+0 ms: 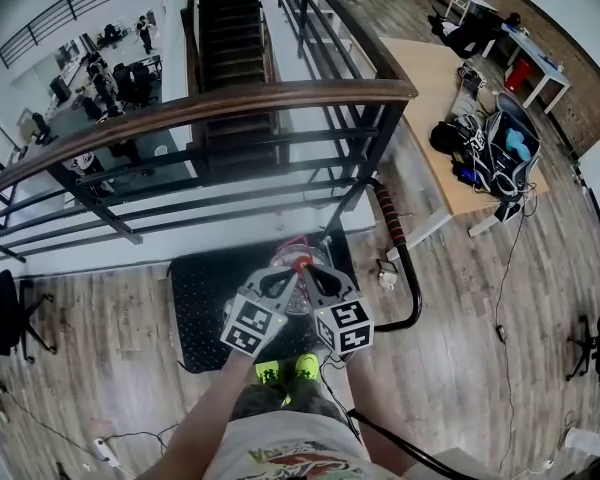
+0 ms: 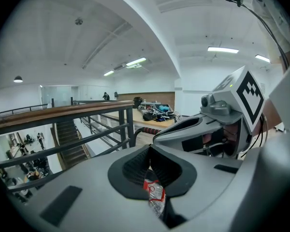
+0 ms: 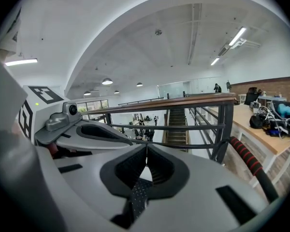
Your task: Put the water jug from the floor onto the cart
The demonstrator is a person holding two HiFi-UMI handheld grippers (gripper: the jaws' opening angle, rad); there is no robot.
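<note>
Fingers (image 2: 133, 170) of the left gripper (image 2: 150, 151): closed, with the dark pads meeting tip to tip in the left gripper view. I see nothing pinched between the pads themselves. Through the slot below them a red-and-clear piece of the water jug (image 2: 155, 193) shows. The right gripper (image 3: 146, 161) is likewise closed in its own view, pads together. Only the dotted black deck of the cart (image 3: 137, 197) is visible through the slot beneath.

In the head view, at lower centre of the frame, both grippers converge at the jug's red cap, their tips close to one another. Their marker cubes (image 1: 252, 323) sit side by side below it. The clear jug is over the black cart deck, toward the deck's right half, between the two gripper bodies. I cannot tell whether its base rests on the deck or hangs clear of it, as the grippers cover most of it. Nor can I confirm that either gripper has a hold on the jug.

The cart's handle (image 1: 388, 213), black with a red-striped grip, rises at the deck's right edge toward mid-frame. The cart stands on the wood floor (image 1: 480, 308), just beside a dark railing (image 1: 230, 103) whose wooden top rail crosses the upper half of the frame. Green shoes (image 1: 285, 370) show below the cubes at bottom centre.
</note>
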